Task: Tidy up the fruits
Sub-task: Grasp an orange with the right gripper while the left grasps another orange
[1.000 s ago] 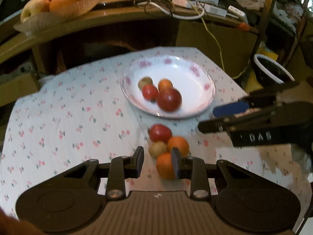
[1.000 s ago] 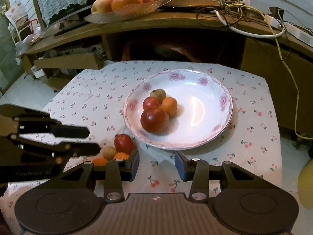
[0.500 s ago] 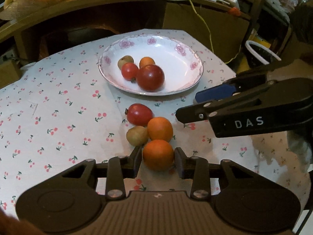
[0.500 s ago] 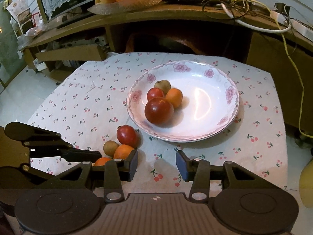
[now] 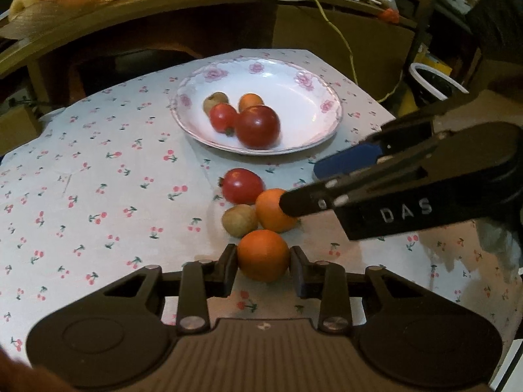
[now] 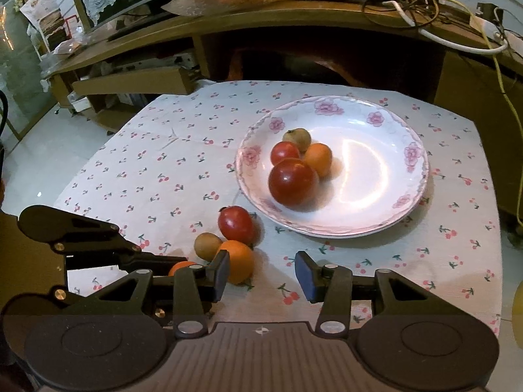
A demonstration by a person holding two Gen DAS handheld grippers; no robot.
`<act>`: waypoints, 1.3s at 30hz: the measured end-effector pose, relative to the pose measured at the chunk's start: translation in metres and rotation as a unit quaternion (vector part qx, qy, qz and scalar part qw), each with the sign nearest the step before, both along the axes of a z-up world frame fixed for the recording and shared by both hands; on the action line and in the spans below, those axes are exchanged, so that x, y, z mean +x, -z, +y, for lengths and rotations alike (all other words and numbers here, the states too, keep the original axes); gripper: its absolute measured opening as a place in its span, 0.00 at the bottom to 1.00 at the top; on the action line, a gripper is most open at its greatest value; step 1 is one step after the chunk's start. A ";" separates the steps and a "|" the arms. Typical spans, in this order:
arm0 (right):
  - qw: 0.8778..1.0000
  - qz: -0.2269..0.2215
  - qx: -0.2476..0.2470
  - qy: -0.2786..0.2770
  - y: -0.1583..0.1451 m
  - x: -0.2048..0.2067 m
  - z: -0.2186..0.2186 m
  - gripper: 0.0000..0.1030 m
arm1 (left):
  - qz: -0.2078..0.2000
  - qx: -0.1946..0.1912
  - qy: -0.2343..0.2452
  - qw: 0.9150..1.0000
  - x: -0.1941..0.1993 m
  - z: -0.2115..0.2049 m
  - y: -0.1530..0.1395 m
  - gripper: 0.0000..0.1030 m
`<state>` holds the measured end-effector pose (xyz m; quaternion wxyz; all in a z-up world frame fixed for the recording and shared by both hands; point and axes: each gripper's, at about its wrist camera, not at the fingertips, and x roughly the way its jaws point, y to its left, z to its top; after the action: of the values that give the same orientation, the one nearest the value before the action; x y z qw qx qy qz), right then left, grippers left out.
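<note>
Cherry-print worktop point(image 5: 98, 170): plate point(image 5: 313, 81) holds four fruits, four remain below it; left gripper point(image 5: 263, 263) brackets nearest orange point(image 5: 263, 254), contact unclear; right gripper point(image 6: 261, 272) apart, empty.

Left wrist view: low and close over the cherry-print cloth surface point(image 5: 98, 176), facing forward along the left claw point(image 5: 263, 269) toward the white flower-rimmed plate point(image 5: 323, 106). Right wrist view: a little higher, from the right side, facing the same plate point(image 6: 413, 155) over the right claw point(image 6: 261, 274). Shared by both: plate, cloth, the loose fruit cluster, and the wooden shelf behind point(image 6: 294, 16). Each claw visible in the other view.
</note>
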<state>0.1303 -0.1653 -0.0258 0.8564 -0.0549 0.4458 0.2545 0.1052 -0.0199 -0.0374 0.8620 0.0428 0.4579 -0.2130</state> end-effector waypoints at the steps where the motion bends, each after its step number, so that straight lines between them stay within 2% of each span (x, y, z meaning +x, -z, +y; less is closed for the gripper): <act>1: 1.000 0.002 0.001 -0.003 0.000 0.000 0.001 0.45 | 0.001 0.000 -0.002 1.000 0.000 0.002 0.000 0.38; 18: 0.999 0.021 -0.024 -0.029 0.020 0.005 0.029 0.45 | 0.004 0.009 -0.016 1.000 -0.001 0.015 0.005 0.38; 24: 0.999 0.015 -0.041 -0.029 0.019 0.004 0.033 0.32 | 0.002 0.011 -0.015 1.000 0.000 0.014 0.005 0.38; 33: 0.998 0.001 -0.054 -0.033 0.013 -0.003 0.030 0.31 | -0.007 0.013 -0.004 1.000 -0.004 0.012 0.001 0.38; 39: 0.996 -0.014 -0.084 -0.031 0.014 -0.008 0.025 0.31 | -0.006 0.022 0.001 1.000 -0.003 0.008 0.004 0.38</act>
<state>0.1218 -0.1405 -0.0395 0.8466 -0.1436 0.4518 0.2420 0.1018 -0.0121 -0.0418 0.8633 0.0635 0.4574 -0.2037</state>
